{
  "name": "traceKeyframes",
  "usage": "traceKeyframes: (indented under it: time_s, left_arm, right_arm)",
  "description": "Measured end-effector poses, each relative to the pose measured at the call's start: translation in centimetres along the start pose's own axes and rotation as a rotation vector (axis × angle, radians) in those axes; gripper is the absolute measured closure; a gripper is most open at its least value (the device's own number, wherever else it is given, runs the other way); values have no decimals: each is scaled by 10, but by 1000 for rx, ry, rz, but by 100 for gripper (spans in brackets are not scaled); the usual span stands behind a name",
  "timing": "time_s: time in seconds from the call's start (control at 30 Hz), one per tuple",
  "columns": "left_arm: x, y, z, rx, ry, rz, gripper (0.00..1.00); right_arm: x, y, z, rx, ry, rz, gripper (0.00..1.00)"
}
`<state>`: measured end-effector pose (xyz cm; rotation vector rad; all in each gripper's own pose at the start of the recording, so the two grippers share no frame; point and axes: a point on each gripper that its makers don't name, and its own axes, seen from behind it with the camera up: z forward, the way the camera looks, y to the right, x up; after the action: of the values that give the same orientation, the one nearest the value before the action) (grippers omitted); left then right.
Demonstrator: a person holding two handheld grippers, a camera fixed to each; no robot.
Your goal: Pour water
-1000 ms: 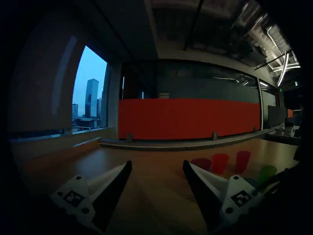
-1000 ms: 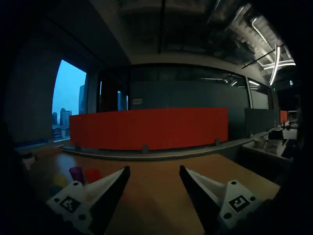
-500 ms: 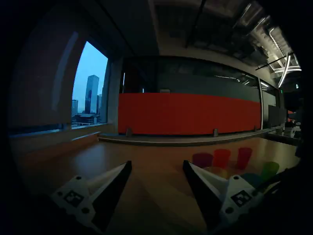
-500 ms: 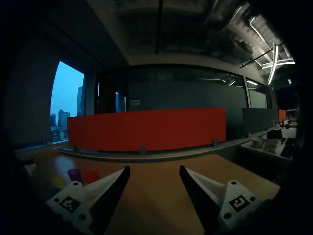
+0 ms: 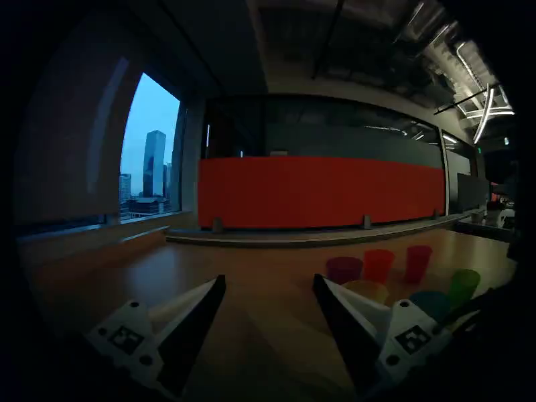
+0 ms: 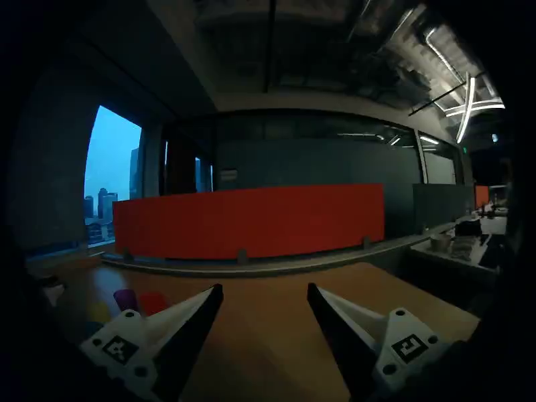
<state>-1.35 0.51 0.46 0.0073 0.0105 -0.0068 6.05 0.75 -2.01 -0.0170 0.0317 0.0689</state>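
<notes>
My left gripper [image 5: 268, 287] is open above the wooden table [image 5: 254, 268], nothing between its fingers. Ahead to its right stands a group of plastic cups: a purple cup [image 5: 343, 269], an orange cup [image 5: 378, 264], a red cup [image 5: 418, 262], a green cup [image 5: 463, 286], a yellow cup [image 5: 367, 291] and a blue cup [image 5: 432, 303] partly behind the right finger. My right gripper [image 6: 263, 295] is open over the table [image 6: 268, 321]. To its left sit a purple cup [image 6: 125, 299], a red cup [image 6: 152, 302] and a yellow cup [image 6: 99, 311], partly hidden by the left finger.
The room is dim. An orange partition [image 5: 321, 191] runs along the table's far edge. A window [image 5: 149, 164] with city towers is at the left. A side desk with small objects [image 6: 462, 241] stands to the right of the table.
The left gripper view has tilted down a little, so the cups sit higher and more of them show. The right gripper view has barely shifted. Both grippers stay open.
</notes>
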Motion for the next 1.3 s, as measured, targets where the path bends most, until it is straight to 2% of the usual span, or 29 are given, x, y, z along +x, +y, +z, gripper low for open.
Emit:
traceKeyframes:
  time_s: [0.4, 0.77, 0.97, 1.3]
  left_arm:
    - [-1, 1, -1, -3, 0, 3, 3]
    - [-1, 1, -1, -3, -1, 3, 3]
    - [-2, 1, -2, -3, -1, 4, 3]
    - [-1, 1, -2, -2, -1, 4, 3]
  right_arm:
    - [0, 5, -2, -3, 1, 11, 2]
    - [7, 5, -5, -3, 41, -20, 2]
    - [1, 13, -5, -20, 52, -44, 2]
    - [-19, 6, 4, 9, 63, -23, 2]
